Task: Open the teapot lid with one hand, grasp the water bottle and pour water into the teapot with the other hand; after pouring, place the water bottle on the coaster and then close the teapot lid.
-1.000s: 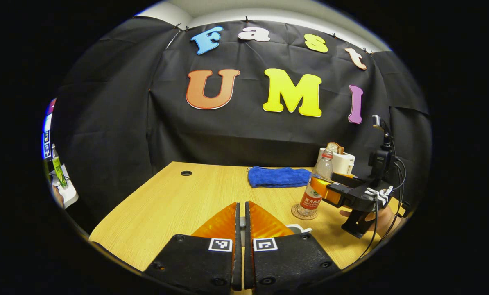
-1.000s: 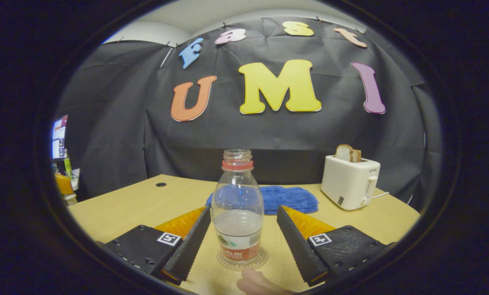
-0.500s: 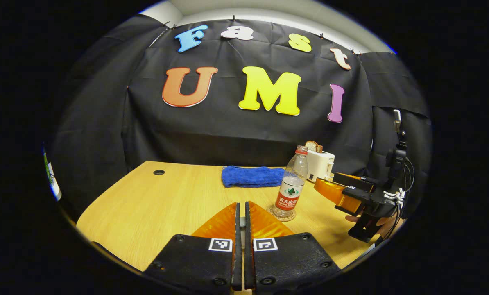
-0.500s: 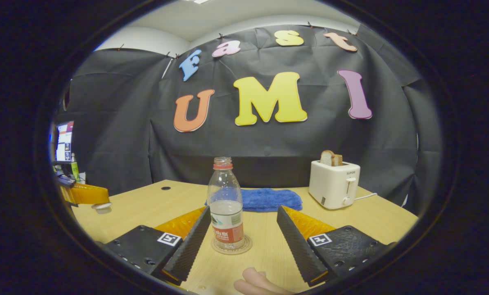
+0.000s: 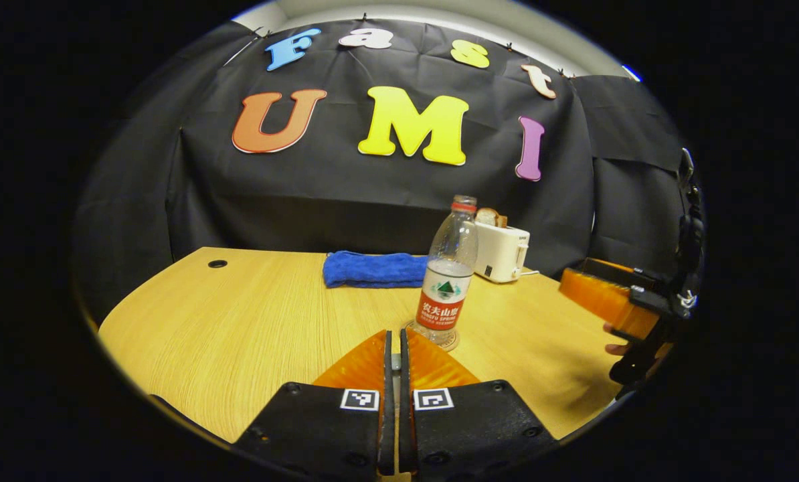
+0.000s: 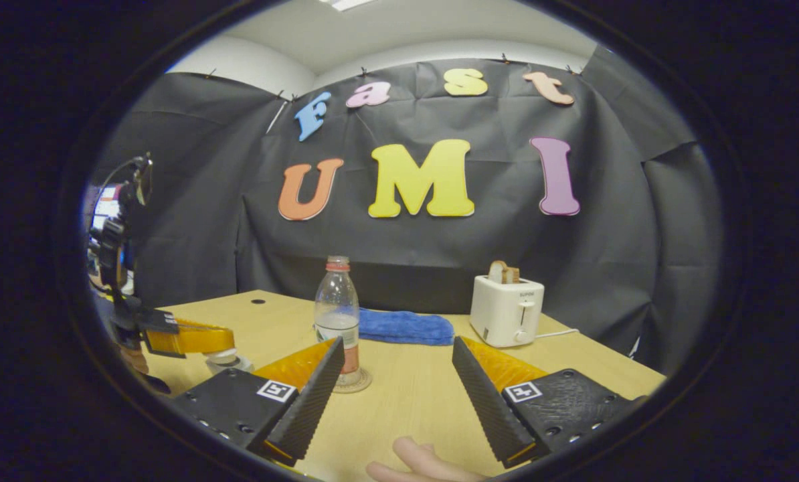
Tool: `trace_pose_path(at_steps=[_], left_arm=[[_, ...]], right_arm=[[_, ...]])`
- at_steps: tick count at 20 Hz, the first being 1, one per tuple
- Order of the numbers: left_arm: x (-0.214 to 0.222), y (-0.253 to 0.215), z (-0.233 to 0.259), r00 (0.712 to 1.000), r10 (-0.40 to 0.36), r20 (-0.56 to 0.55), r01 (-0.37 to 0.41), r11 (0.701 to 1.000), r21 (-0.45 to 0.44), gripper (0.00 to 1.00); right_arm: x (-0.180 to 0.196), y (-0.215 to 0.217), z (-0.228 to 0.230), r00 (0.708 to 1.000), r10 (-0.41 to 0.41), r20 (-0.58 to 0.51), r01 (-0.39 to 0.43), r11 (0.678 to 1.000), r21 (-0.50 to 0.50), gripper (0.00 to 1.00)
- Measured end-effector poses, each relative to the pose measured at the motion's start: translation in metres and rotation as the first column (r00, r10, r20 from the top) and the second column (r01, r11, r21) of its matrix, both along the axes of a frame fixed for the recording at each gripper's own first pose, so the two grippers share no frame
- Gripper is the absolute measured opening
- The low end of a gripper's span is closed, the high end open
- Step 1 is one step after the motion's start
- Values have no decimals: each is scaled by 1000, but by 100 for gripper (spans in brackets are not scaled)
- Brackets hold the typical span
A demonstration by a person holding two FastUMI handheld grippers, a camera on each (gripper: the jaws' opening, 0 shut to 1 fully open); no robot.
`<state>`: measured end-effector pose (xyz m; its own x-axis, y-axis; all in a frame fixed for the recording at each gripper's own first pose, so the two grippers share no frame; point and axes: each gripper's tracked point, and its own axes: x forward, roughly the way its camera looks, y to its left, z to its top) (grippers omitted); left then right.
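Two tools were in use. Left tool [image 5: 393, 348], in the left gripper view: its fingers were pressed almost together, with only a thin slit between them. Something small and pale sat in that slit near the base, too hidden to identify there. In the right gripper view the same tool [image 6: 202, 338] appeared at far left, held above the worktop, with a small white knobbed piece, apparently the teapot lid [image 6: 222, 358], hanging beneath its tips; whether both fingers pressed on it could not be told.

Right tool [image 6: 396, 375], in the right gripper view: jaws spread wide, nothing between them, touching nothing. A fingertip [image 6: 416, 458] of the person's hand showed at the bottom edge. In the left gripper view this tool [image 5: 607, 301] hung at the far right, well apart from the bottle.

Water bottle [image 5: 448, 274] stood upright and uncapped on the round coaster [image 5: 448, 343], partly filled, just beyond the left tool's tips. In the right gripper view it stood beyond the right tool's left-hand finger.

Worktop [image 5: 239, 321]: pale wood. A blue cloth [image 5: 373, 269] lay folded behind the bottle; a white toaster [image 6: 506, 311] with bread in its slots stood to the right of it.
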<state>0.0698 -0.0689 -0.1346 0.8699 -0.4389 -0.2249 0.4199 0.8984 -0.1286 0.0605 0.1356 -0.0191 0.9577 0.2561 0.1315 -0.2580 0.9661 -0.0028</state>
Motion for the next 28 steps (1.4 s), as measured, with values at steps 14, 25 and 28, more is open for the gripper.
trace_pose_path(at_steps=[14, 25, 28], left_arm=[[11, 14, -16, 993, 116, 14, -117, 989, 90, 6], [7, 4, -19, 971, 229, 67, -238, 948, 210, 14], [4, -6, -18, 980, 191, 56, -198, 956, 214, 39]], right_arm=[[-17, -29, -6, 1000, -26, 11, 25, 996, 85, 96], [-26, -21, -15, 999, -34, 17, 33, 999, 39, 96], [-28, -26, -12, 998, -60, 26, 59, 998, 31, 96]])
